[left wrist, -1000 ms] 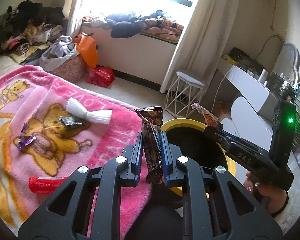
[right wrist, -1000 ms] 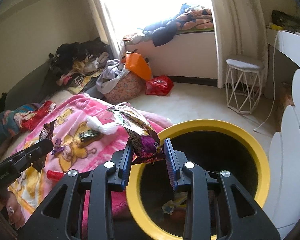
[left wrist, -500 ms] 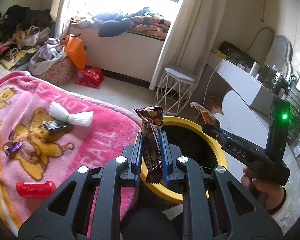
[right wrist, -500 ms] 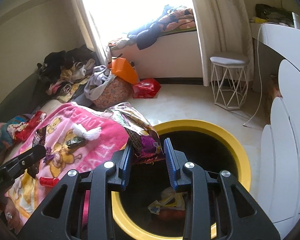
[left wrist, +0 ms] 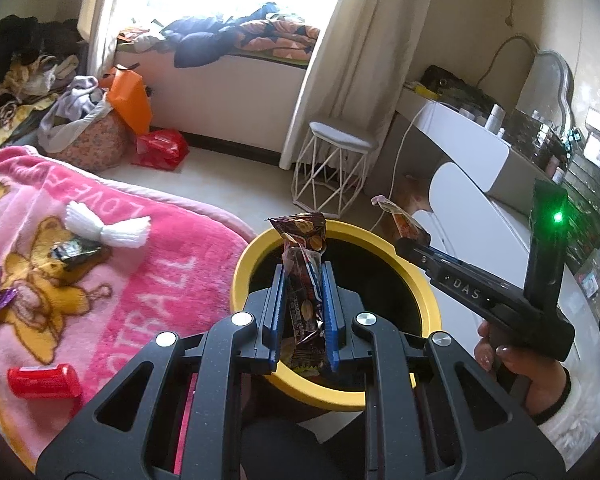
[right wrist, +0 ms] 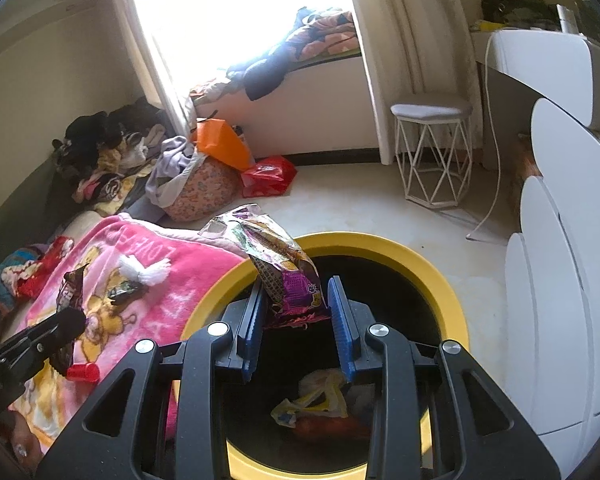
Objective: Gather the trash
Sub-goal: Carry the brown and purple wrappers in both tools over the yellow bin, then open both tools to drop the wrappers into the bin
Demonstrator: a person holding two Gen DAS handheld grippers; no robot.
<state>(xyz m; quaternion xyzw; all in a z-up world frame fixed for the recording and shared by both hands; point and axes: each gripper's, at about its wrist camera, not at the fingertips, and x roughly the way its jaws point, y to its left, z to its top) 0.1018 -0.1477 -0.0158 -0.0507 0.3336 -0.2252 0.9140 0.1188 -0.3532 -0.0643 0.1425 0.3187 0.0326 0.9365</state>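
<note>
The left gripper [left wrist: 303,312] was clamped narrowly on a dark brown snack wrapper [left wrist: 302,280], which stood upright between the 2 blue pads, its top sticking out above them. The wrapper hung over the near rim of the yellow-rimmed trash bin [left wrist: 416,280], which stood on the floor against the edge of the pink blanket [left wrist: 148,280].

The right gripper [right wrist: 296,312] held a crumpled purple and silver chip bag [right wrist: 284,276] by its lower end, its jaws a little wider apart than the left one's. The bag leaned up and to the left, over the bin's [right wrist: 440,280] left rim. Inside the bin lay a yellow and white piece of trash [right wrist: 316,396] on the dark bottom.

On the blanket there remained a white tassel [left wrist: 108,228], a dark wrapper [left wrist: 76,252] touching it, a small purple wrapper [left wrist: 0,300] near the left edge and a red cap-like cylinder [left wrist: 44,380] near the front edge.

In the left wrist view the right gripper's body [left wrist: 480,296] reached in from the right, held by a hand [left wrist: 528,368] in a white sleeve.
</note>
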